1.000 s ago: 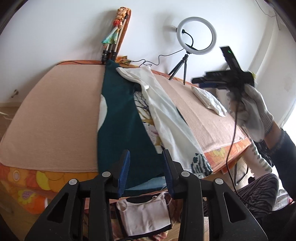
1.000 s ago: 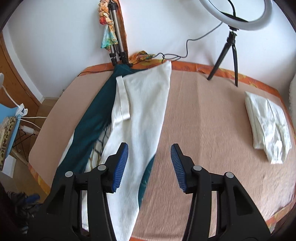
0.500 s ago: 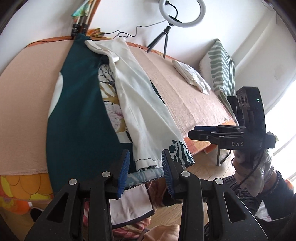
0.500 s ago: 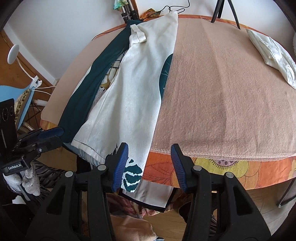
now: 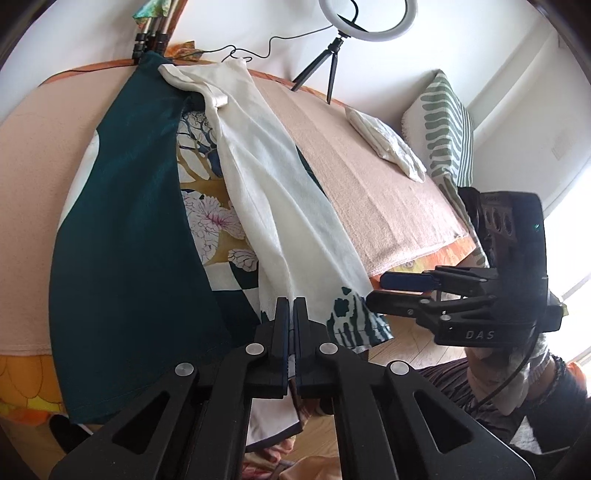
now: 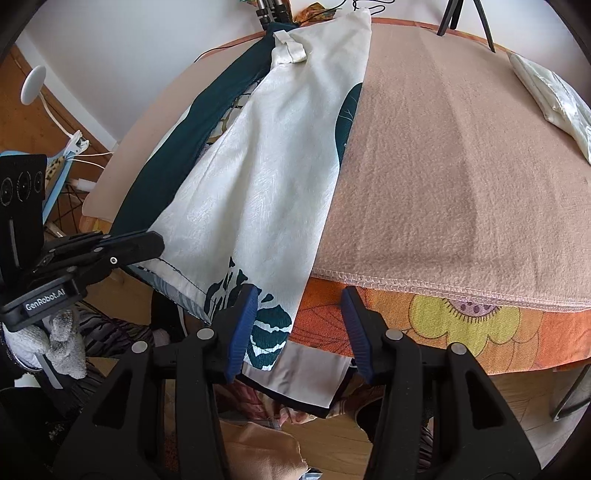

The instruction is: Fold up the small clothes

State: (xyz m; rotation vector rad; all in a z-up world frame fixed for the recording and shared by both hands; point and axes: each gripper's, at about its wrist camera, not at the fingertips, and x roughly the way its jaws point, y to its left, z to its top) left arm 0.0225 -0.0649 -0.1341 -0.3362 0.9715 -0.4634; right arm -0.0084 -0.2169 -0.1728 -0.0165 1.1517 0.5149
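White wall (image 5: 92,29), ring light (image 5: 367,18), wooden floor (image 5: 417,343), striped cushion (image 5: 447,125)

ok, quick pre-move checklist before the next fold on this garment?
1. Left tongs shut on the hem of the garment: ok.
2. Right tongs gripping the other corner: not ok, open, corner lies by the left finger only.
3. Garment flat on the blanket: not ok, the white layer is creased and the near end hangs off the edge.
4. Folded cloth clear of the fold path: ok, it lies far to the right.
5. Ring light tripod clear: ok, it stands at the far edge beside the garment top.
6. How many layers the left tongs hold: cannot tell.
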